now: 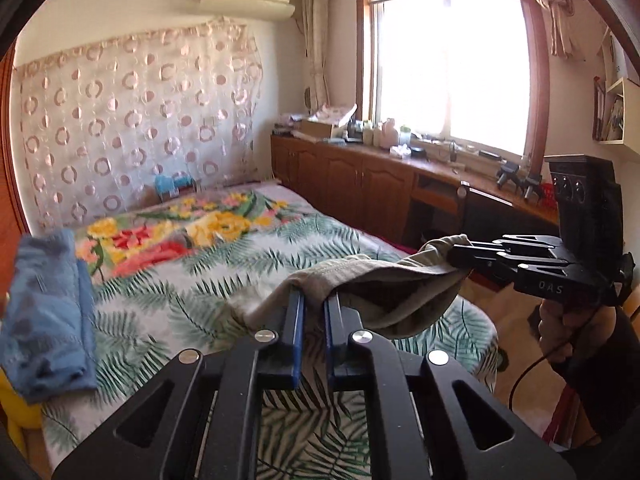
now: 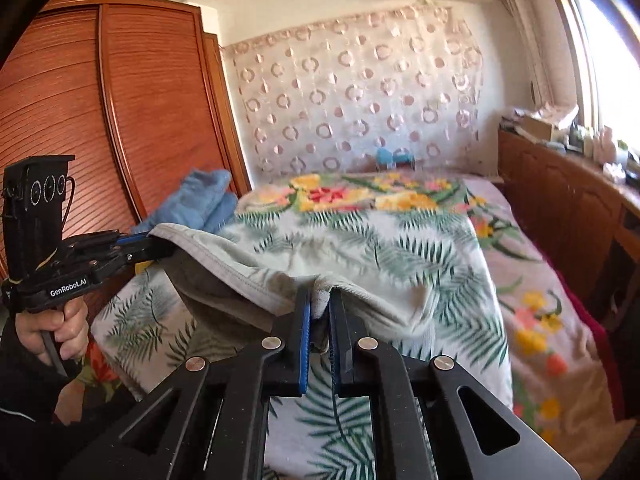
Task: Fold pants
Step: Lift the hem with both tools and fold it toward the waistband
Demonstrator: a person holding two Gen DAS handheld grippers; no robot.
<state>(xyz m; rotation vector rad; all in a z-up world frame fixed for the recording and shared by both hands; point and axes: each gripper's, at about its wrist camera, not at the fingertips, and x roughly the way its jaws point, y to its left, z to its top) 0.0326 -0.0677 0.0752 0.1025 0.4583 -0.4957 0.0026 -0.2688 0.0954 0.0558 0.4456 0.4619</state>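
The grey-beige pants [image 1: 380, 288] hang above the bed as a sagging band stretched between both grippers. My left gripper [image 1: 315, 297] is shut on one end of the hem, its blue pads pinching the cloth. In the same view my right gripper [image 1: 457, 254] bites the other end at the right. In the right wrist view my right gripper [image 2: 320, 294] is shut on a bunched edge of the pants [image 2: 248, 268], and my left gripper [image 2: 160, 246] holds the far corner at the left. The rest of the garment droops below the jaws and is partly hidden.
Below lies the bed with its leaf-print sheet [image 1: 160, 288] and a floral blanket [image 1: 160, 236] further back. A folded blue cloth [image 1: 48, 312] lies at the bed's left edge. A wooden wardrobe [image 2: 120, 100] stands at the left, low cabinets [image 1: 360, 184] run under the window.
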